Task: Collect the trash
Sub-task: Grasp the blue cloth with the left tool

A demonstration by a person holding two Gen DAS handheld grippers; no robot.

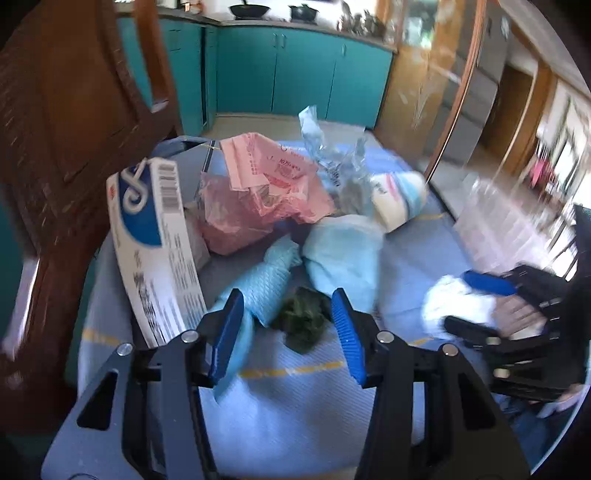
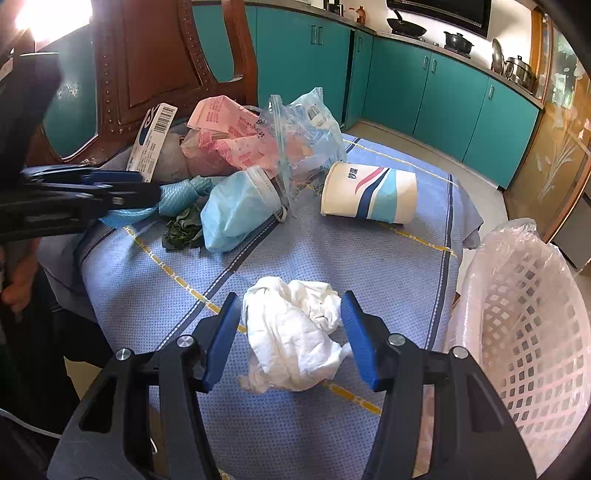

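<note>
Crumpled white tissue (image 2: 295, 332) sits near, between the right gripper's (image 2: 291, 339) half-open jaws, unpinched; left gripper (image 1: 288, 332) straddles blue knotted cloth (image 1: 264, 284), also loose. Thin paper could slip or tear.

Left gripper (image 1: 288, 332) is pointing steeply downward, its blue pads (image 1: 347, 332) standing apart. Right gripper (image 2: 291, 336) is tilting downward likewise, jaws parted, pads (image 2: 221, 339) not pressing. A hand (image 2: 18, 284) is gripping the left tool's handle.

Teal cabinets (image 2: 436, 85), wooden chair (image 2: 155, 62), wok (image 2: 406, 26)
</note>
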